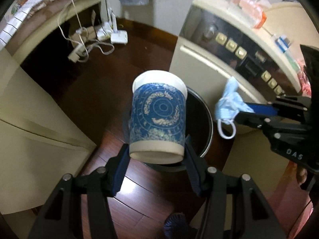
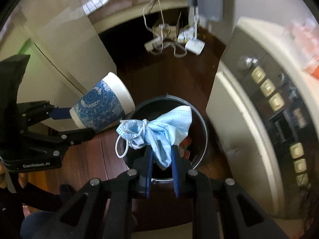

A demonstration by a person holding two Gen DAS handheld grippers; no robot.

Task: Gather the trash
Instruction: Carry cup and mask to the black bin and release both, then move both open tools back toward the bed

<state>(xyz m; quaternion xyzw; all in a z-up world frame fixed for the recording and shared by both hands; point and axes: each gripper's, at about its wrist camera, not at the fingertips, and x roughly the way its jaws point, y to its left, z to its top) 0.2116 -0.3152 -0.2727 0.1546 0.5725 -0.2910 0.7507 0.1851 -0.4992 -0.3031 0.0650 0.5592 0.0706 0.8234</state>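
Paper cup clamped between left fingers | face mask pinched between right fingers | both seemingly above bin

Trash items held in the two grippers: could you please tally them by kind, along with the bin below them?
Paper cup, in the left gripper: 1
Blue face mask, in the right gripper: 1
Black trash bin: 1
Total: 3
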